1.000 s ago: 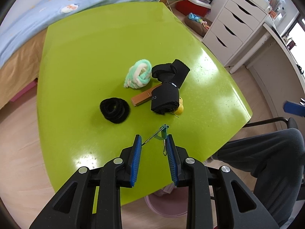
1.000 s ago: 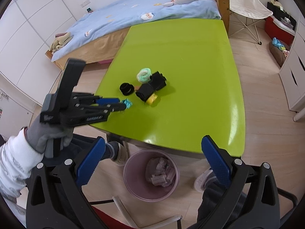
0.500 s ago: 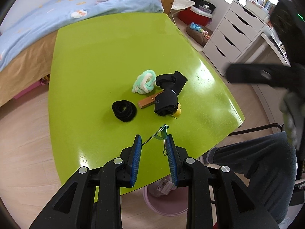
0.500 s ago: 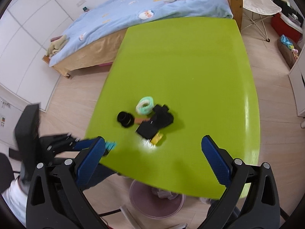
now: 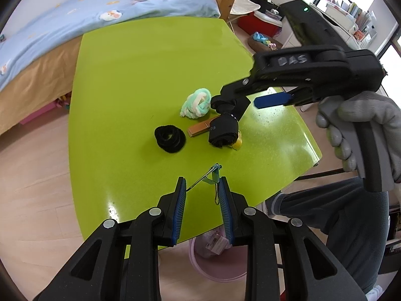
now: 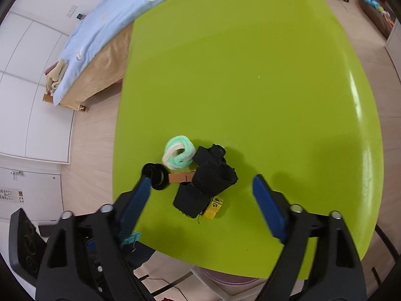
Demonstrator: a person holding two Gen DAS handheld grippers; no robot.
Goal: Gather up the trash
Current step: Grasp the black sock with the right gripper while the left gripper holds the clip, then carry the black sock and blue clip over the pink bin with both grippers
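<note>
My left gripper is shut on a teal binder clip by its wire handles and holds it above the near edge of the green table. A pile lies mid-table: a black cloth roll, a yellow tape measure, a wooden clothespin, a black scrunchie and a mint and white scrunchie. My right gripper is open wide, hovering over the pile with the cloth between its jaws. It also shows in the left wrist view.
A pink trash bin with some wrappers stands on the floor under the table's near edge. A bed with a blue cover is behind the table. White drawers and boxes stand at the far right. The person's legs are at the right.
My right gripper has swung forward and down over the pile and now fills the right of the left wrist view. My left gripper has risen and pulled back a little with the clip.
</note>
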